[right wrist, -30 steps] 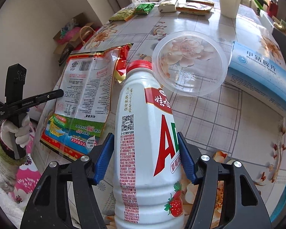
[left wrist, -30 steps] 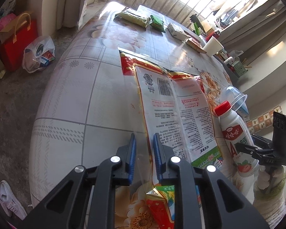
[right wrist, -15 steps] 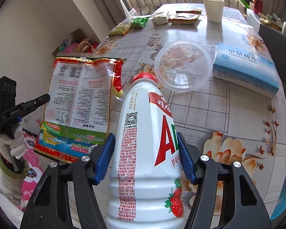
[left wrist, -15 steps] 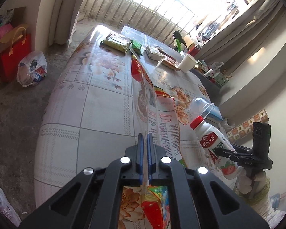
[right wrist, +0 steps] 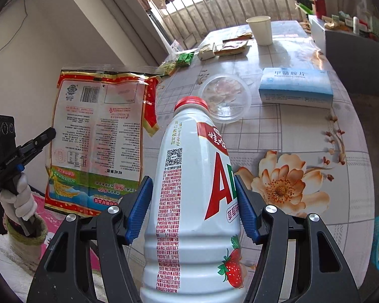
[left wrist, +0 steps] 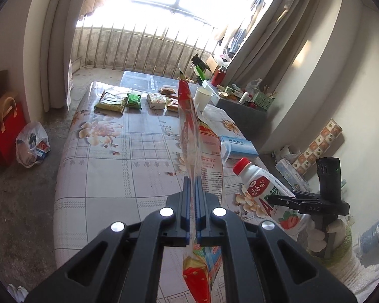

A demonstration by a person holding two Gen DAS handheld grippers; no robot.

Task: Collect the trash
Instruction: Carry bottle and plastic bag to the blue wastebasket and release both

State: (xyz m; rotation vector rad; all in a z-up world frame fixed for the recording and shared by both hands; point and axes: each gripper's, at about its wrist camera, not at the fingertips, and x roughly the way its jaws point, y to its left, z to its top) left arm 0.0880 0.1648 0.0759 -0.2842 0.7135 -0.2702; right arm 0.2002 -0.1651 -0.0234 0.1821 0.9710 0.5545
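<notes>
Left gripper (left wrist: pixel 193 202) pinched tight on the lower edge of the bag (left wrist: pixel 189 131), blue fingers (left wrist: pixel 187 202) nearly closed with only the foil between them; bag held upright and edge-on above the worktop (left wrist: pixel 108 166), clear of the surface. Seen from the right wrist as a flat red-bordered bag (right wrist: pixel 98 136) with printed back and barcode, hanging beside the left gripper (right wrist: pixel 48 133) off the worktop's edge. Right gripper (right wrist: pixel 192 207) clamped on the bottle (right wrist: pixel 194 202), fingers (right wrist: pixel 139 209) pressed to both sides of the white body, red cap up, strawberry print low on the label; bottle lifted off the worktop (right wrist: pixel 303 131), tilted in the left view (left wrist: pixel 262 189). Left behind on the worktop: clear lid (right wrist: pixel 224 98) just past the cap, blue box (right wrist: pixel 297 88) to its right, paper cup (right wrist: pixel 261 29) farther back, green packets (right wrist: pixel 179 61) and other wrappers (right wrist: pixel 224 46) near the far end. On the floor to the left, red bag (left wrist: pixel 5 131) and plastic bag (left wrist: pixel 32 144)
</notes>
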